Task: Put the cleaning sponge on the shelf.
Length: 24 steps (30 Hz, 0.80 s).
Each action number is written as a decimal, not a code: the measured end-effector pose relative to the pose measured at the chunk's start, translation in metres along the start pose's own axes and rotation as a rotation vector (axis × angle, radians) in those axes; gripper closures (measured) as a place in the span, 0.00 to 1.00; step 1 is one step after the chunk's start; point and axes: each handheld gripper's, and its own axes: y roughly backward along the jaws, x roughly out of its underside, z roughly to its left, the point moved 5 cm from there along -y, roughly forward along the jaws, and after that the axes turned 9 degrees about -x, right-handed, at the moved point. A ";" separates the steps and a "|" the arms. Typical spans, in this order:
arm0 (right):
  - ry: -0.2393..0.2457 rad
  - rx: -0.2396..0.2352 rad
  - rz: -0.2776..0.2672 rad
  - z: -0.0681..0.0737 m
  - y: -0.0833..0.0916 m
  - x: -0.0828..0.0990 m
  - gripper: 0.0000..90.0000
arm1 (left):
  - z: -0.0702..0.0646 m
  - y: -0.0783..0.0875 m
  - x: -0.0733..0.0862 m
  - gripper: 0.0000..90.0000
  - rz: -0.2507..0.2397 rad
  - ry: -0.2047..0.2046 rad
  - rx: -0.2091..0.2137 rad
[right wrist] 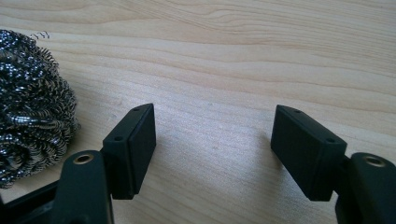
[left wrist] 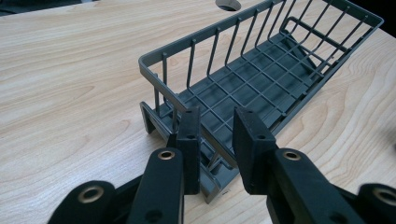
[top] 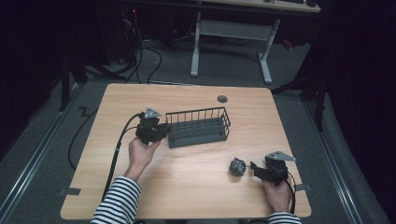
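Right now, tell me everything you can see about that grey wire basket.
The grey wire basket is long and narrow, with upright bars under a top rim and a grid floor; it looks like coated metal or plastic. It holds nothing and stands upright mid-table. The left gripper is shut on its near end wall, one jaw on either side of the rim.

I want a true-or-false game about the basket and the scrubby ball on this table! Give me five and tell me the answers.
1. The grey wire basket holds the steel-wool scouring ball. False: the ball lies on the wooden table, outside it.
2. The left tool grips the basket's end wall. True.
3. The right tool holds the ball. False: its jaws stand open beside it.
4. The basket is empty. True.
5. The basket lies upside down. False: it sits upright.
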 end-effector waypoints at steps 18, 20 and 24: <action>0.000 0.000 0.000 0.000 0.000 0.000 0.35 | -0.005 -0.001 -0.001 0.83 0.000 -0.011 0.004; 0.000 0.000 0.000 0.000 0.000 0.000 0.35 | -0.005 -0.001 -0.001 0.83 0.001 -0.016 0.002; 0.000 0.000 0.000 0.000 0.000 0.000 0.35 | -0.005 -0.001 -0.002 0.83 0.000 -0.017 -0.002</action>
